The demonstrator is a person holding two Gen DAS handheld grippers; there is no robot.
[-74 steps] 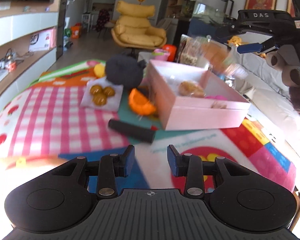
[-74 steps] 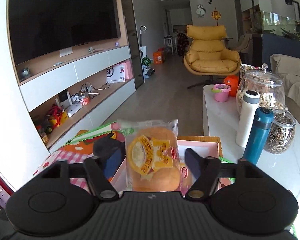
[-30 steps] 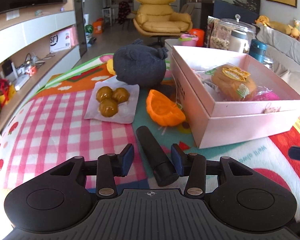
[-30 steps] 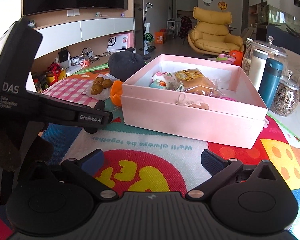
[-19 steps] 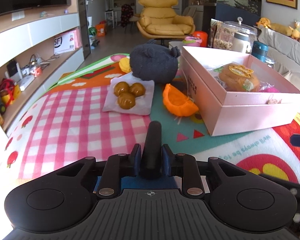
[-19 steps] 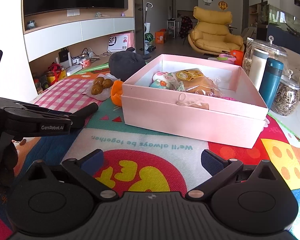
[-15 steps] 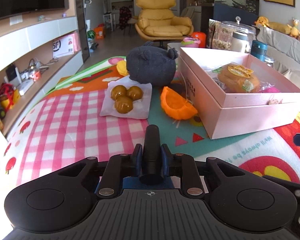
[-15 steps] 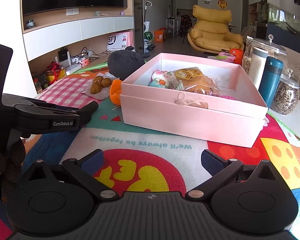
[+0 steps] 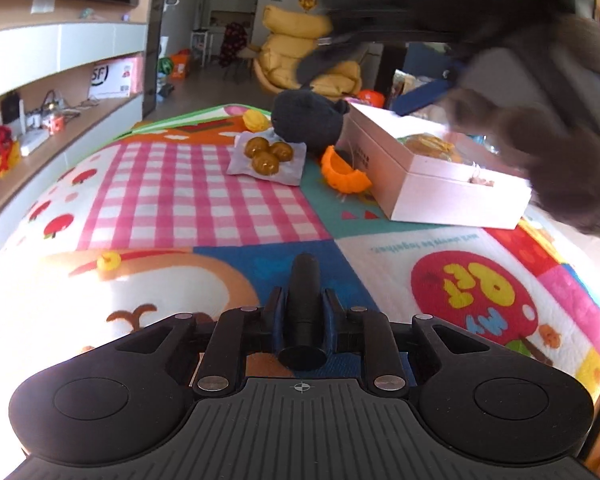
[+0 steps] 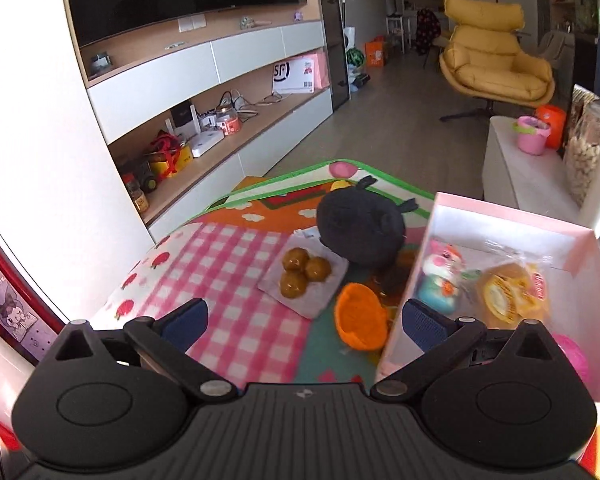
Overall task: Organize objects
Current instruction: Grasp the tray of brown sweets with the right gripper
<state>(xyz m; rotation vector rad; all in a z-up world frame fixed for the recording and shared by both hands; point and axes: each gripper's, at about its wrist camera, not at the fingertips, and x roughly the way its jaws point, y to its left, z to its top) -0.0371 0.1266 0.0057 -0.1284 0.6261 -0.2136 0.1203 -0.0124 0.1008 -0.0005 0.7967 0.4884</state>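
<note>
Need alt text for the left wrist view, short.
The left gripper has its jaws shut on a black cylinder that points forward over a colourful play mat. Farther off lie three brown pastries on a wrapper, an orange cup, a dark plush toy and an open pink box; the blurred right gripper hangs above the box.

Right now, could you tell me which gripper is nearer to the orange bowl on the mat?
Right. The right gripper hovers open directly above the orange bowl, beside the pink box. The left gripper sits well back across the mat, shut on a black cylinder.
</note>
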